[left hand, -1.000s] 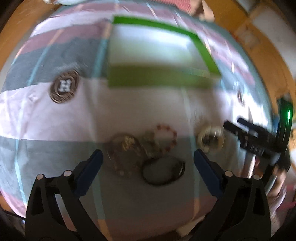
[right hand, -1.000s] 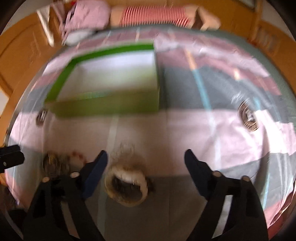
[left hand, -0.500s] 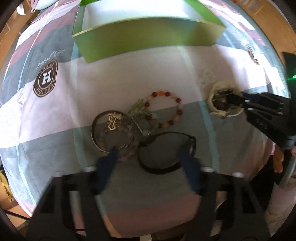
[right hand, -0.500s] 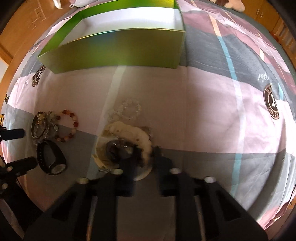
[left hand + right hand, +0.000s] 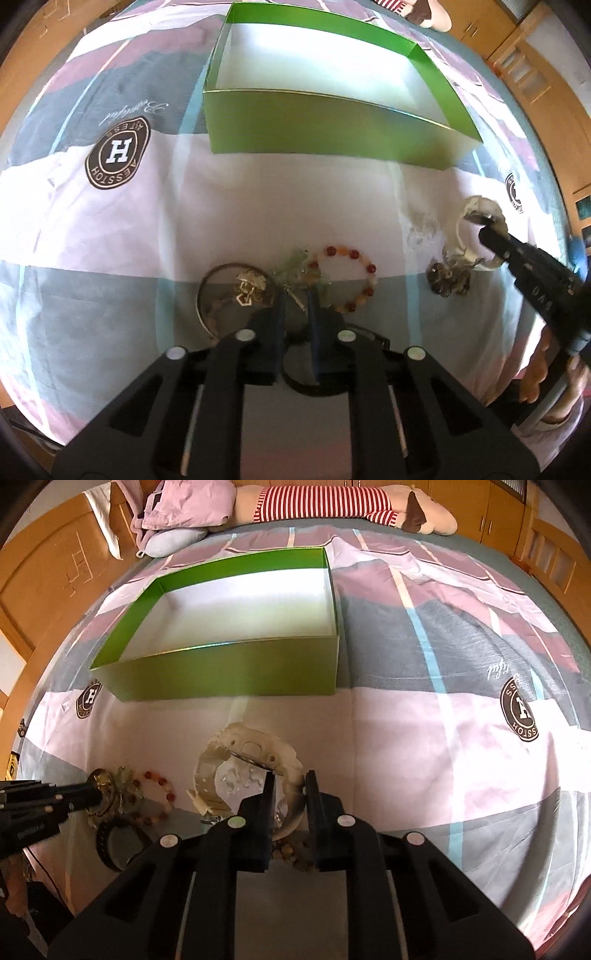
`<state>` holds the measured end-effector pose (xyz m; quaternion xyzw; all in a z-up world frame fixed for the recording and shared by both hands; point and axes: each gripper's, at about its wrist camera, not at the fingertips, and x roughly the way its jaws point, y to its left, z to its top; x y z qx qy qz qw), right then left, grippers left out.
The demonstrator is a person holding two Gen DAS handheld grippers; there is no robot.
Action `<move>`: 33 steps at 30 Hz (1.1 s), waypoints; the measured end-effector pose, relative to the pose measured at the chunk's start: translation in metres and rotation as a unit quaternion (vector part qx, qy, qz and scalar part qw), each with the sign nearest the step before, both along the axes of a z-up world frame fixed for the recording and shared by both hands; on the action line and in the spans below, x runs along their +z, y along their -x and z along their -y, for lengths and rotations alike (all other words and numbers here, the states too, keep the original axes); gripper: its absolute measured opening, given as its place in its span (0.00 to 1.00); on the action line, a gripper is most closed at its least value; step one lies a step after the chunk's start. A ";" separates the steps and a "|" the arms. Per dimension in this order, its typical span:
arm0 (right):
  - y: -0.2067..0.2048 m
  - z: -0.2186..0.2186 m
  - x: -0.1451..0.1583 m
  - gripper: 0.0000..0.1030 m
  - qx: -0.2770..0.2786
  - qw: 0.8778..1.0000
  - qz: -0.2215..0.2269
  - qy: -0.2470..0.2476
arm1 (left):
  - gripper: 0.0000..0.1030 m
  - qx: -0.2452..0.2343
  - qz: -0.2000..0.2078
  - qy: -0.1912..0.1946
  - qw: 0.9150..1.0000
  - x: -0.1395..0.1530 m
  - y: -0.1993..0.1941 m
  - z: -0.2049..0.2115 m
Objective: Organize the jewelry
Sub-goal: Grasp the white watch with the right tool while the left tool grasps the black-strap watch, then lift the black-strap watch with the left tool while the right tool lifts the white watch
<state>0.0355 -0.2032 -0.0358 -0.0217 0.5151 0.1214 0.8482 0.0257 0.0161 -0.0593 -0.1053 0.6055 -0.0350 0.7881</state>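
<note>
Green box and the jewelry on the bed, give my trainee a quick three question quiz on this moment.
1. True or false: the green box already holds jewelry.
2. Which piece is the right gripper shut on? A) white watch B) red bead bracelet C) black watch
3. Fill in: the left gripper has its jaws closed down at the ____ charm piece lying between the metal bangle and the bead bracelet.

Key: 1 false; 2 A; 3 pale green.
</note>
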 end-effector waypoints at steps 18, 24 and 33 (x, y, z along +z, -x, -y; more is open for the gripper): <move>-0.018 0.007 -0.018 0.18 0.003 0.999 -0.024 0.030 | 0.36 -0.115 -0.053 -0.052 0.991 -0.017 0.022 0.045; -0.018 0.001 -0.024 0.28 0.009 0.999 -0.025 0.048 | 0.06 -0.108 -0.049 -0.055 0.991 -0.022 0.017 0.051; -0.018 0.003 -0.022 0.11 0.011 1.000 -0.015 0.022 | 0.00 -0.045 0.013 -0.028 0.999 0.001 0.013 0.028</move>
